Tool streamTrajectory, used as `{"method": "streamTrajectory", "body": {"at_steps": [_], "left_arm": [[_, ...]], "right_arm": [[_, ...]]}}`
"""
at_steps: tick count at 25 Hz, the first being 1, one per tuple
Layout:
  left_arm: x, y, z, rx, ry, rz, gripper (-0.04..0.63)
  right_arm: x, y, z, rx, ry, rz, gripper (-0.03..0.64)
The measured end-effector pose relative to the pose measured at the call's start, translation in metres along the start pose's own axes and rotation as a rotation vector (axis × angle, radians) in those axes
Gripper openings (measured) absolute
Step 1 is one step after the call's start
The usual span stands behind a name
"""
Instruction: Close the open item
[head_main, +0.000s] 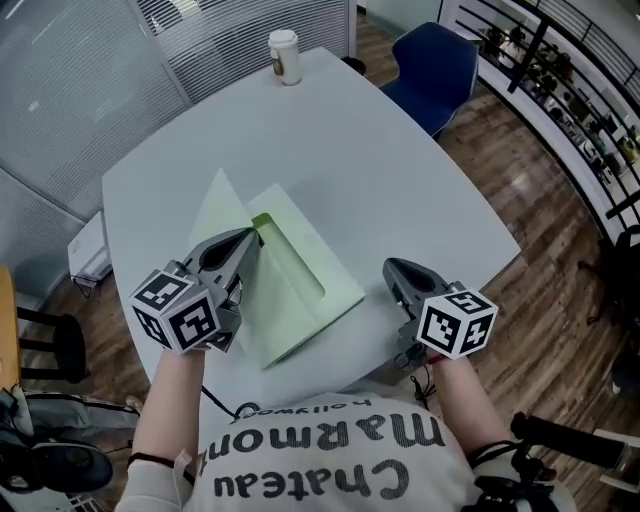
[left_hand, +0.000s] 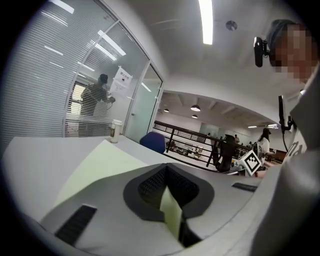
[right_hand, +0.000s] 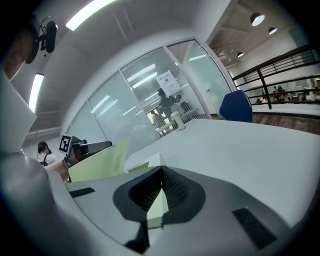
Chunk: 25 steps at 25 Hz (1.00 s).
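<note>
Scene: A person at a white table (head_main: 400, 170) works a two-jaw gripper in each hand over a pale green folder (head_main: 300, 290).
Task item: The folder lies open near the table's front edge, its lower leaf flat and its cover (head_main: 222, 205) raised at a slant on the left.
Left gripper (head_main: 252, 238): Jaws clamped narrowly on the cover's edge; its own view shows a green sheet pinched between the pads.
Right gripper (head_main: 392, 270): Jaws drawn close together just beside the folder's right corner. A green sliver shows in the gap in its own view, but the head view leaves bare table between tool and folder, so a hold looks unlikely.
Progress: Early to midway, by the look of it. The cover is gripped and lifted but stands well off the lower leaf.
Left to do: Swing the cover over and down until it lies flat on the lower leaf, then release.
Background: A lidded paper cup (head_main: 284, 56) and a blue chair (head_main: 435, 70) at the far end, well apart from the work.
</note>
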<state>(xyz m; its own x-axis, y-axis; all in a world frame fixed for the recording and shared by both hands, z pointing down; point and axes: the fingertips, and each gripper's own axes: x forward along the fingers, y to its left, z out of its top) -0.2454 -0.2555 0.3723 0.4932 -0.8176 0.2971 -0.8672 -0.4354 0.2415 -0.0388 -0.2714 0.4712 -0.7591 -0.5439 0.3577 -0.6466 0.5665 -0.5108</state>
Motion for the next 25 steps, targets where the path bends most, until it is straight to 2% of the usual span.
{"method": "streamTrajectory", "body": {"at_steps": [15,25], "left_arm": [[0.044,-0.004,-0.016,0.009,0.079,-0.006,-0.010],[0.061,-0.010,-0.037,0.004,0.131,-0.024,-0.009]], "right_arm": [[-0.003,-0.036,-0.009,0.059,0.016,-0.024,-0.002],[0.001,-0.044,-0.019,0.069,0.020,-0.028,-0.002]]}}
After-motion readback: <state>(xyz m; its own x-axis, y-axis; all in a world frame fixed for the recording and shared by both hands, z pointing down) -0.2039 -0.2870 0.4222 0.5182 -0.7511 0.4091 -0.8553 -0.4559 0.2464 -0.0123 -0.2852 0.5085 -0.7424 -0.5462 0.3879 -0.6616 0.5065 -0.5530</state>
